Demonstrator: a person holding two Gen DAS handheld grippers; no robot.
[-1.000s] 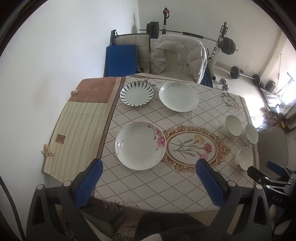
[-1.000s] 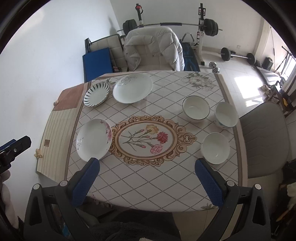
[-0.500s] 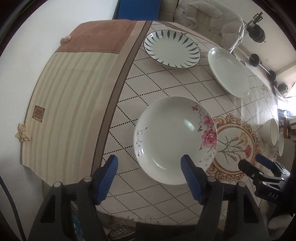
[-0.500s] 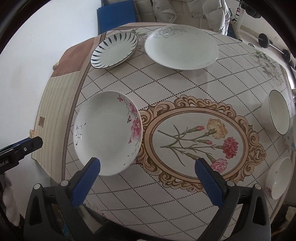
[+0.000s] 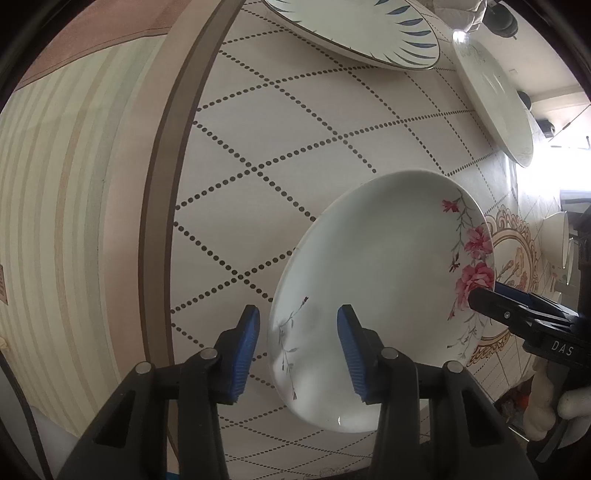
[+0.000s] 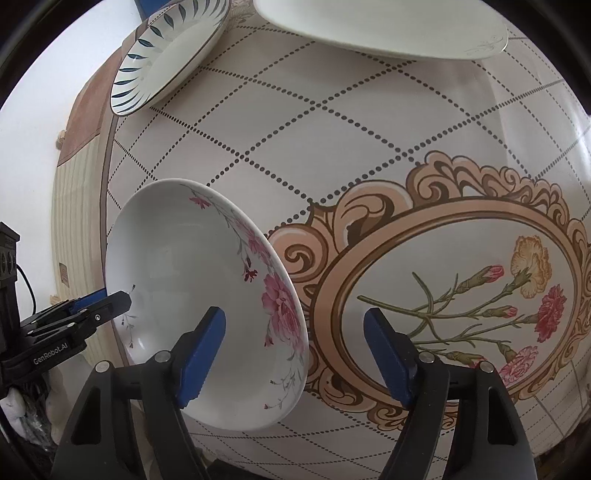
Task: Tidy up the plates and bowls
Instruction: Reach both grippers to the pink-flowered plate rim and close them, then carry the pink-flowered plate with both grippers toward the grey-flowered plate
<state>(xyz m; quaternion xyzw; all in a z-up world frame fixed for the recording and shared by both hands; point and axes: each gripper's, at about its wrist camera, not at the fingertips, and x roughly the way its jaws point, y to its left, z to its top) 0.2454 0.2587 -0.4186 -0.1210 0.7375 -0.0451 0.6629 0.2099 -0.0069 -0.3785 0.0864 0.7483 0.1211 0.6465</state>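
Both our grippers have dropped close to the floral plate [image 5: 384, 280] on the tablecloth [image 5: 295, 129]. Our left gripper [image 5: 297, 350], jaws just narrowing, straddles its left rim, seemingly not yet pinching; our right gripper [image 6: 295, 354], also closing, spans its right rim.

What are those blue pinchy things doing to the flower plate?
A person is tidying dishes on the table with tongs in each hand. Both tongs have come down over the plate with pink flowers, one on each side. The left tongs straddle its rim on one side and the right tongs straddle the flowery edge. Both have just been closing, but neither is pinching the plate yet, so it sits on the table. A blue-leaf plate and a plain white plate wait farther back.
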